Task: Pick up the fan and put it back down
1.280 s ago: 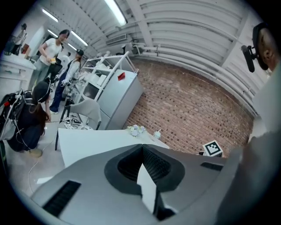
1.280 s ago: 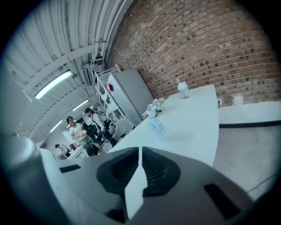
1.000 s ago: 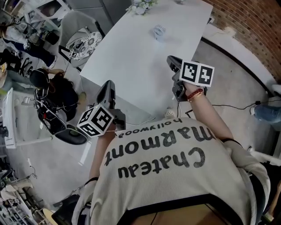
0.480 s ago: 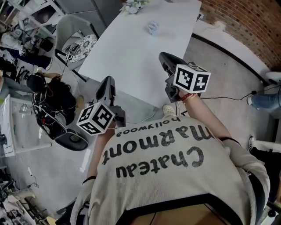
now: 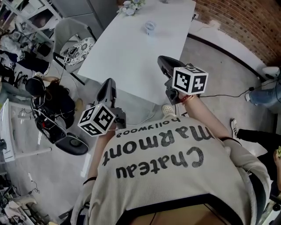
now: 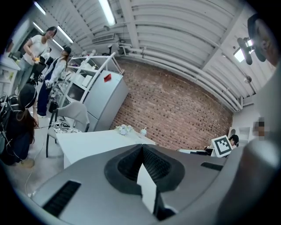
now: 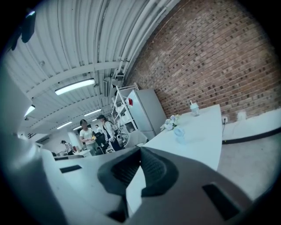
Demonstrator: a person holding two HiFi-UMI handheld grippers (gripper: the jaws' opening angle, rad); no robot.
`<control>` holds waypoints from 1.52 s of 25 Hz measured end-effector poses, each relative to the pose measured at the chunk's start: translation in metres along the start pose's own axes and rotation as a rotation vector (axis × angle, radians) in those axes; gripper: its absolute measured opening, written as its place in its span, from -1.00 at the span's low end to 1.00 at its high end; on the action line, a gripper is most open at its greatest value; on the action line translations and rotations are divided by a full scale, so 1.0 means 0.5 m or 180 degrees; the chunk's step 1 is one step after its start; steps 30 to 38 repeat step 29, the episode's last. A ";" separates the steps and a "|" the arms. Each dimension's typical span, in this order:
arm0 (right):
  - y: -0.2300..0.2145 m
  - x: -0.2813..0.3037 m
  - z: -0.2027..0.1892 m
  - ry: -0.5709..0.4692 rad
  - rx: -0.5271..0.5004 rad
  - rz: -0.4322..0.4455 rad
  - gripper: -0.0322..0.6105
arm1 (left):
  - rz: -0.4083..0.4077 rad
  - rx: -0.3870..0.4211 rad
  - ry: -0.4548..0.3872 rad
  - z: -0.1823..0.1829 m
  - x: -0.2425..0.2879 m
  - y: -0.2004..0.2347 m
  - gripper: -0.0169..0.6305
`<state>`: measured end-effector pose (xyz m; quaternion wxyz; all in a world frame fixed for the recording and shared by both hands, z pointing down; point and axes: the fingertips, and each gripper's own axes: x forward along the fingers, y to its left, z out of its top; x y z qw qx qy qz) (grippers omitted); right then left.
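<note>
Grippers come first, from the left. The grey left gripper [image 5: 108,85], with its marker cube, is held out from the person's chest, its jaws closed pad to pad with nothing between them. Ahead lies the long white desk [image 5: 131,61]. Far along it stands a small pale-blue see-through thing [image 5: 150,27] — probably the fan, though too small to be sure — upright and well apart from both grippers. The grey right gripper [image 5: 163,61] hangs near the desk's near corner, its jaws likewise shut and empty.

This scene fits either an approach to the fan or a withdrawal after setting it down. Either way, steady hands and clearance from the desk edge matter.

As for containers, a bunch of pale flowers [image 5: 131,5] sits at the far end, its holder not discernible. Right of it is a white cup with a straw [image 7: 193,107], contents hidden.
</note>
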<state>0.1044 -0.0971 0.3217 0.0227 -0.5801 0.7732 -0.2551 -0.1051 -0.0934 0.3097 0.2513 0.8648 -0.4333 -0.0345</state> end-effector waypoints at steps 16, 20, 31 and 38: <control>0.015 0.010 0.003 0.0080 -0.0193 -0.0041 -0.89 | -0.0037 -0.0030 0.0011 0.014 0.004 0.008 -0.94; 0.013 0.009 -0.004 0.0099 -0.0216 -0.0055 -0.89 | -0.0046 -0.0039 0.0017 0.009 0.007 0.010 -0.94; 0.010 0.009 -0.024 0.0136 -0.0233 -0.0131 -0.89 | -0.0073 -0.0050 0.0053 0.002 0.007 0.022 -0.94; 0.010 0.009 -0.024 0.0136 -0.0233 -0.0131 -0.89 | -0.0073 -0.0050 0.0053 0.002 0.007 0.022 -0.94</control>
